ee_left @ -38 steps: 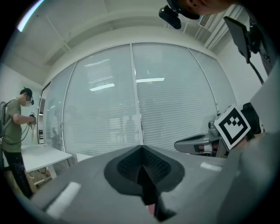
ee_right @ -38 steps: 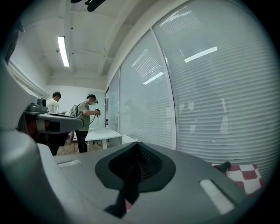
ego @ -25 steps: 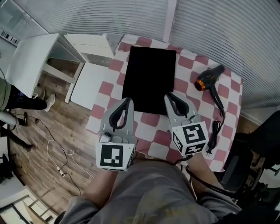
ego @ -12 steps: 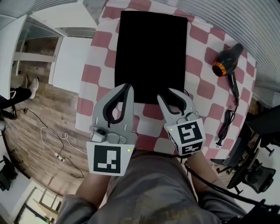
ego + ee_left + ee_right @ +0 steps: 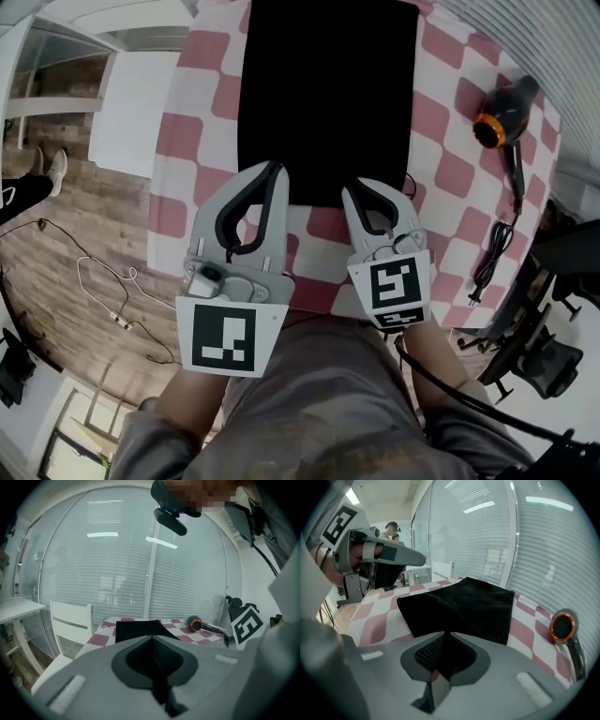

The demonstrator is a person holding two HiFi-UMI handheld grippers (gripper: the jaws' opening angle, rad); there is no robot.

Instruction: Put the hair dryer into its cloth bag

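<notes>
The flat black cloth bag (image 5: 326, 94) lies on the red-and-white checked table (image 5: 187, 131); it also shows in the left gripper view (image 5: 136, 629) and the right gripper view (image 5: 464, 604). The black hair dryer (image 5: 502, 122) with an orange ring lies apart at the table's right side, its cord (image 5: 492, 258) trailing toward me. My left gripper (image 5: 269, 172) hovers at the bag's near left corner, shut and empty. My right gripper (image 5: 367, 192) is at the near right corner; its jaws have just been closing with nothing between them, tips together.
A white chair (image 5: 131, 103) stands left of the table over a wooden floor with a loose cable (image 5: 103, 291). A black office chair (image 5: 553, 356) is at the right. Window blinds (image 5: 140, 564) run behind the table.
Both grippers have come down toward the bag's near edge. The head view has tilted, so the bag and table look closer and the hair dryer sits further right.
</notes>
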